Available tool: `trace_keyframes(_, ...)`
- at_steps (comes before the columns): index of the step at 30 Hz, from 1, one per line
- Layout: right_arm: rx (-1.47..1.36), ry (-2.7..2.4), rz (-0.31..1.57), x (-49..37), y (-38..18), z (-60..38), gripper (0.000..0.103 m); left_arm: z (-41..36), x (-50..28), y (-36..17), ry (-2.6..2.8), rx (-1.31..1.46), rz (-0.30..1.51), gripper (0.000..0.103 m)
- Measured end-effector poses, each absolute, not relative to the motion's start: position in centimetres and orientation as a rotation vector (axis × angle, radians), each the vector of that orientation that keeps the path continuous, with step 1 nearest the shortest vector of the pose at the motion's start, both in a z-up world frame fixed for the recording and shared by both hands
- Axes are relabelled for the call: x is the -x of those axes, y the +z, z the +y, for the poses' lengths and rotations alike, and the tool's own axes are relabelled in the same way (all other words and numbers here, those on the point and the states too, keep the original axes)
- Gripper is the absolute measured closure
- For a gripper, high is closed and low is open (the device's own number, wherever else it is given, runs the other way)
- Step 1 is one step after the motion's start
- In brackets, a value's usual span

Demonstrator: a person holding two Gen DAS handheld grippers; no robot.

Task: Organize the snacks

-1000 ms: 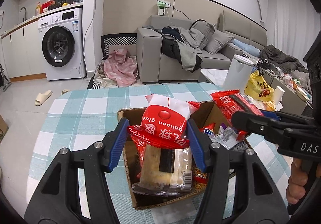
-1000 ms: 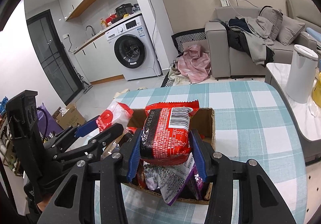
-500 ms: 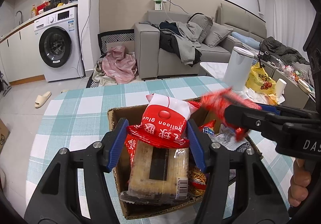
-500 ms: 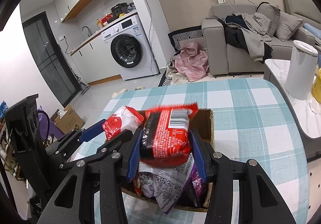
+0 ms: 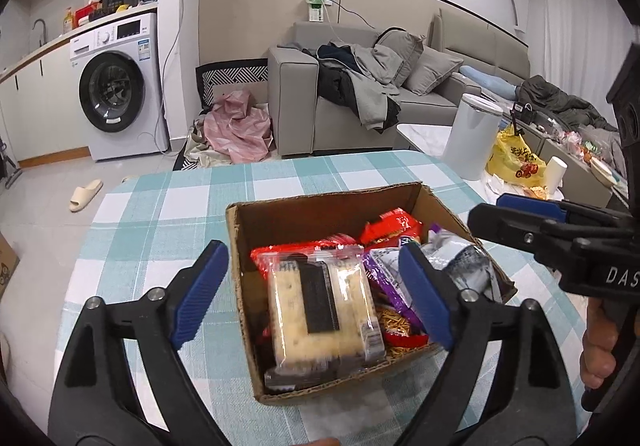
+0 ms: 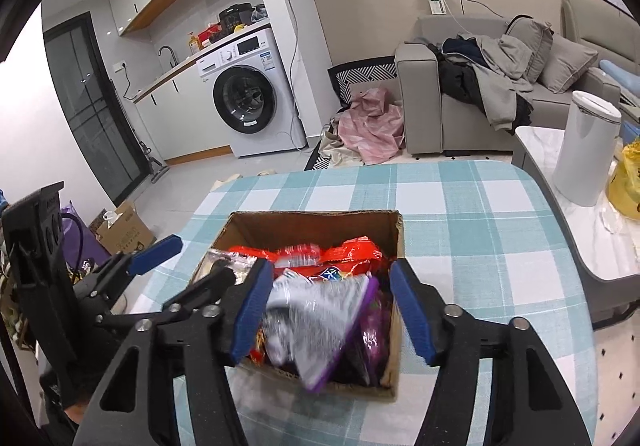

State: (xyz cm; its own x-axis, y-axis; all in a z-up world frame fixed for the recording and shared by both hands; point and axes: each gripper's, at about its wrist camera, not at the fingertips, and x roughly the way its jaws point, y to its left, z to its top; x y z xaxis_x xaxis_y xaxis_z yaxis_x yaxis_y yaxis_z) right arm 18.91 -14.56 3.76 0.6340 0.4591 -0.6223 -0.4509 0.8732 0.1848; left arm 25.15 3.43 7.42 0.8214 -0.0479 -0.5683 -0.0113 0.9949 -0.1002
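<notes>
Corrugated cardboard box on the checked-cloth desk holds crinkly foil snack packets; above it, left claw and right claw are both opening, pinching nothing.

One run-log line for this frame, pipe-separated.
left gripper: jaws opening, nothing gripped | right gripper: jaws opening, nothing gripped | cardboard box: on checked table, snack packets inside | phase: release

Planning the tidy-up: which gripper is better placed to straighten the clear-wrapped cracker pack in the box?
Left, probably. The left gripper has its opening jaws either side of the cracker pack; the right gripper hangs over the silver-purple bag.
</notes>
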Motion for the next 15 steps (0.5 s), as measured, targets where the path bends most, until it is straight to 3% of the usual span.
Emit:
trace_keyframes(1,-0.007,0.521,0.715,-18.8,3.7,-14.6,0.037,3.6,-24.8,7.4,-0.026,0.112,0.607,0.010)
trace_keyframes(3,0.009,0.527,0.710,-18.4,3.6,-14.7,0.024,4.0,-24.0,7.5,-0.029,0.125,0.598,0.001)
trace_keyframes(8,0.023,0.551,0.677,-17.4,3.6,-14.7,0.006,4.7,-22.0,7.8,-0.036,0.133,0.575,0.001)
trace_keyframes(10,0.015,0.573,0.661,-17.0,3.6,-14.8,0.001,4.9,-21.4,8.1,-0.041,0.138,0.570,0.001)
trace_keyframes(15,0.017,0.595,0.617,-15.9,3.4,-14.9,0.001,5.3,-19.2,8.4,-0.029,0.133,0.545,0.001)
